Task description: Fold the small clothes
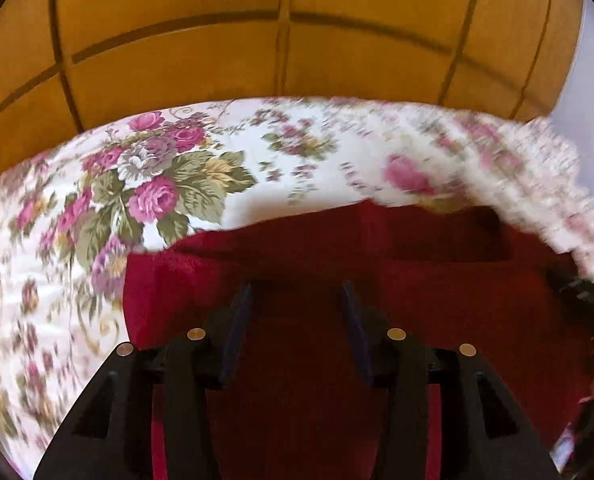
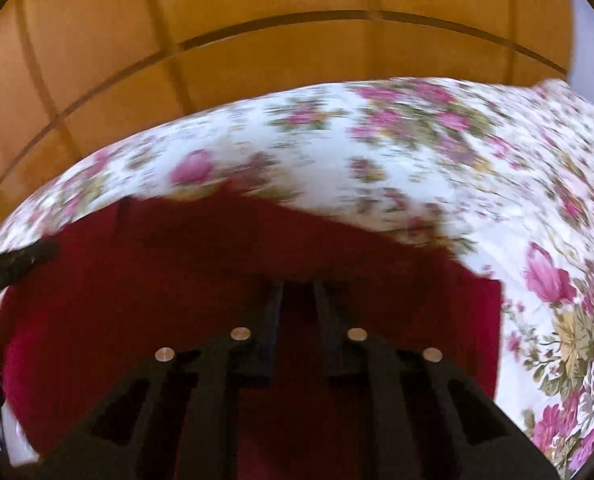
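My left gripper (image 1: 297, 296) stands half open over the red cloth (image 1: 417, 280), gripping nothing. My right gripper (image 2: 297, 292) looks nearly shut; grip unclear. The cloth lies mid-bed (image 1: 257, 160), floral sheet free toward the far edge by wooden panels (image 1: 217, 60). No writing.

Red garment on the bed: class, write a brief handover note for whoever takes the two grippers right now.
Left gripper: jaws apart over the red garment, nothing pinched.
Right gripper: jaws nearly together over the same cloth; the blurred frame does not show whether any fabric is caught.
Garment: lies on the floral bedspread, near the bed's front edge, with a wooden wardrobe behind. It looks laid out fairly flat; a seam or fold line crosses its far part.
Done: garment spread out, perhaps one fold.
Left: grip the edges, fold it smaller, smooth it.
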`<move>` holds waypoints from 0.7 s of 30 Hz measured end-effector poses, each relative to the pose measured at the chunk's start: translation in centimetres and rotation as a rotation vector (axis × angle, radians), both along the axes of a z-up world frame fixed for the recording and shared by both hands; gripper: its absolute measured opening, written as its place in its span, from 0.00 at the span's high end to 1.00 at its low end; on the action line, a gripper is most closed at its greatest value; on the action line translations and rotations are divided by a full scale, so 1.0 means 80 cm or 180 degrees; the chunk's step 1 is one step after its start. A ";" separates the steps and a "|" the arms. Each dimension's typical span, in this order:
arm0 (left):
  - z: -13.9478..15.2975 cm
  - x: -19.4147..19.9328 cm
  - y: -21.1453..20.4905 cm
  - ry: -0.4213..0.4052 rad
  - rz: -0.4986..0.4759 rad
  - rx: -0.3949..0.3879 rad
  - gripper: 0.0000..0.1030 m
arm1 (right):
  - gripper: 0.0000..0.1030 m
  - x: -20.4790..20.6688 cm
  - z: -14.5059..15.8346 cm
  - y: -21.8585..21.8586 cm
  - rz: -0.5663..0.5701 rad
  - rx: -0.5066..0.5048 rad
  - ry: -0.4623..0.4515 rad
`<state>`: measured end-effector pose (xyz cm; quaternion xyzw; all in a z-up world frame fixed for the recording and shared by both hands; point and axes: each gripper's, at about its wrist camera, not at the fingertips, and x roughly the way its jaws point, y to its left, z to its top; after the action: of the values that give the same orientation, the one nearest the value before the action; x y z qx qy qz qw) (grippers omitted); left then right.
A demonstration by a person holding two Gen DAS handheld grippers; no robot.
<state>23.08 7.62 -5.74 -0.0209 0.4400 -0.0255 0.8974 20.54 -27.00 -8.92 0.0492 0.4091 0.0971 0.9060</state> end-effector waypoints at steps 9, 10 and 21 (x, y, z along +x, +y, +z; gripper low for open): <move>-0.042 0.032 0.026 -0.0124 0.0039 -0.0229 0.55 | 1.00 0.007 -0.028 -0.034 -0.0261 0.0345 -0.0207; -0.041 0.031 0.030 -0.0141 0.0025 -0.0312 0.53 | 1.00 0.007 -0.028 -0.036 -0.0258 0.0379 -0.0214; 0.002 -0.084 0.093 -0.0499 0.0479 -0.1030 0.40 | 0.66 -0.068 0.023 -0.027 -0.0315 0.0457 -0.0648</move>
<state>16.38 15.05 -5.56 -0.1956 0.3561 -0.0304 0.9132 15.07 -29.17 -7.07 0.1240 0.3041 0.0858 0.9406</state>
